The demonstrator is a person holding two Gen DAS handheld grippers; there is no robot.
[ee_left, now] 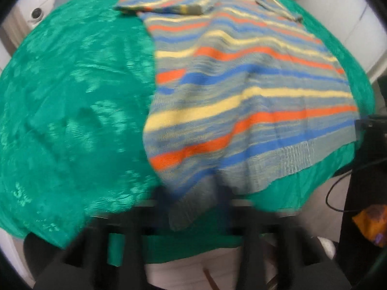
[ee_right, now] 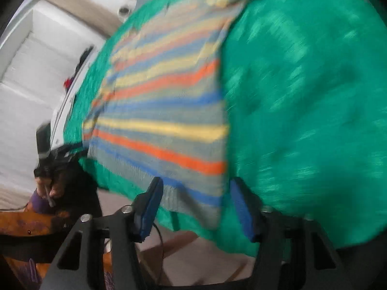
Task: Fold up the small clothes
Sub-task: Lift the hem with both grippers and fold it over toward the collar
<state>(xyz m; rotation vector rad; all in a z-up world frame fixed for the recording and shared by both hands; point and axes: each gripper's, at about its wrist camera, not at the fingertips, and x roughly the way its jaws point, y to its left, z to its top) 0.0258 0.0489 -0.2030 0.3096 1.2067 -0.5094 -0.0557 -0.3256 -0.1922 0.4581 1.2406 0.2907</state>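
Observation:
A small striped knit sweater (ee_left: 241,77), grey with blue, orange and yellow bands, lies on a green cloth-covered table (ee_left: 72,96). My left gripper (ee_left: 193,198) is shut on the sweater's near hem corner and lifts it off the cloth; the view is blurred. In the right wrist view the same sweater (ee_right: 164,111) lies ahead, its right side folded to a straight edge. My right gripper (ee_right: 196,205) is open, its blue pads (ee_right: 150,207) either side of the sweater's near corner, not touching it.
The green cloth (ee_right: 302,120) drapes over the table's near edge. A black cable (ee_left: 338,193) and an orange packet (ee_left: 370,224) lie below at right. White cupboards (ee_right: 24,84) stand at left, and a person's hand (ee_right: 50,186) shows there.

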